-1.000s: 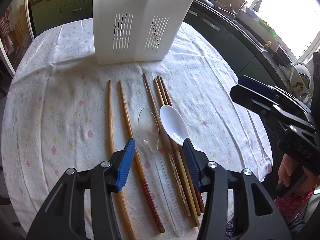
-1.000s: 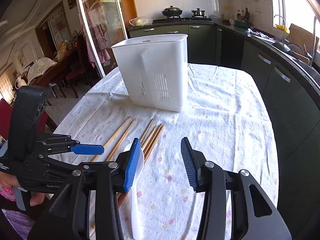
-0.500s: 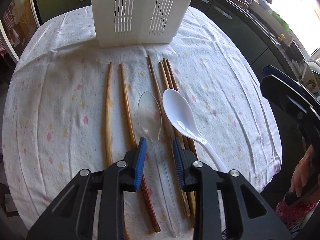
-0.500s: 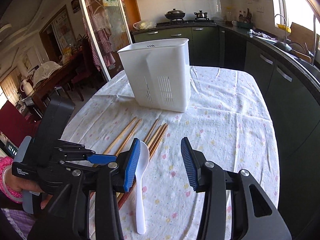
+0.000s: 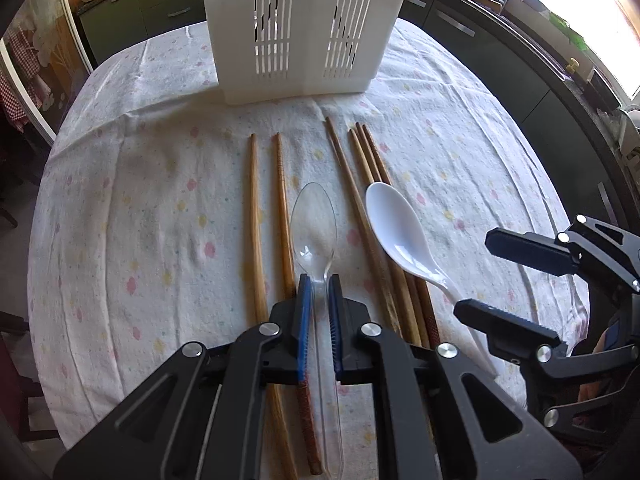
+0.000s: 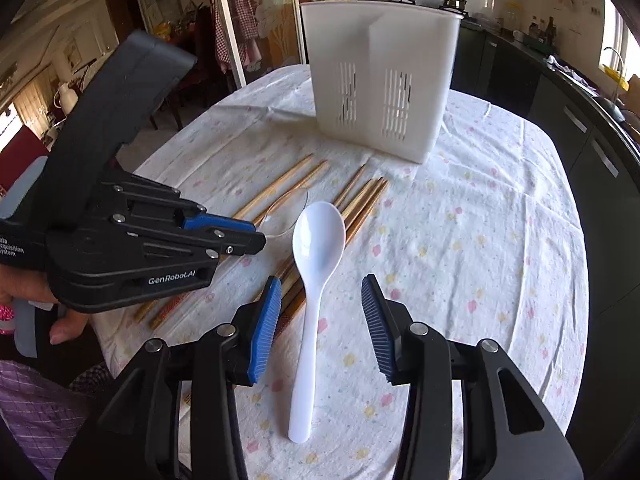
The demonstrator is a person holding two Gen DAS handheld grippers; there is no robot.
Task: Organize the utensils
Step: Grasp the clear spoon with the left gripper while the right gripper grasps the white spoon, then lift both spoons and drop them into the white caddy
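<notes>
A clear plastic spoon (image 5: 314, 224) lies on the flowered tablecloth between wooden chopsticks (image 5: 282, 208). My left gripper (image 5: 319, 280) is shut on its handle, low at the table. A white plastic spoon (image 6: 316, 248) lies to its right, also in the left wrist view (image 5: 396, 232). My right gripper (image 6: 322, 292) is open, its fingers on either side of the white spoon's handle, just above it. The white slotted utensil holder (image 5: 304, 28) stands upright behind the utensils, also in the right wrist view (image 6: 380, 76).
More chopsticks (image 5: 372, 168) lie bundled under the white spoon. The round table (image 6: 500, 240) drops off at the right toward dark kitchen cabinets (image 6: 592, 128). The left gripper's body (image 6: 120, 216) crowds the left of the right wrist view.
My left gripper moved forward and down and closed on the clear spoon's handle. My right gripper swung left and down over the white spoon, still open.
</notes>
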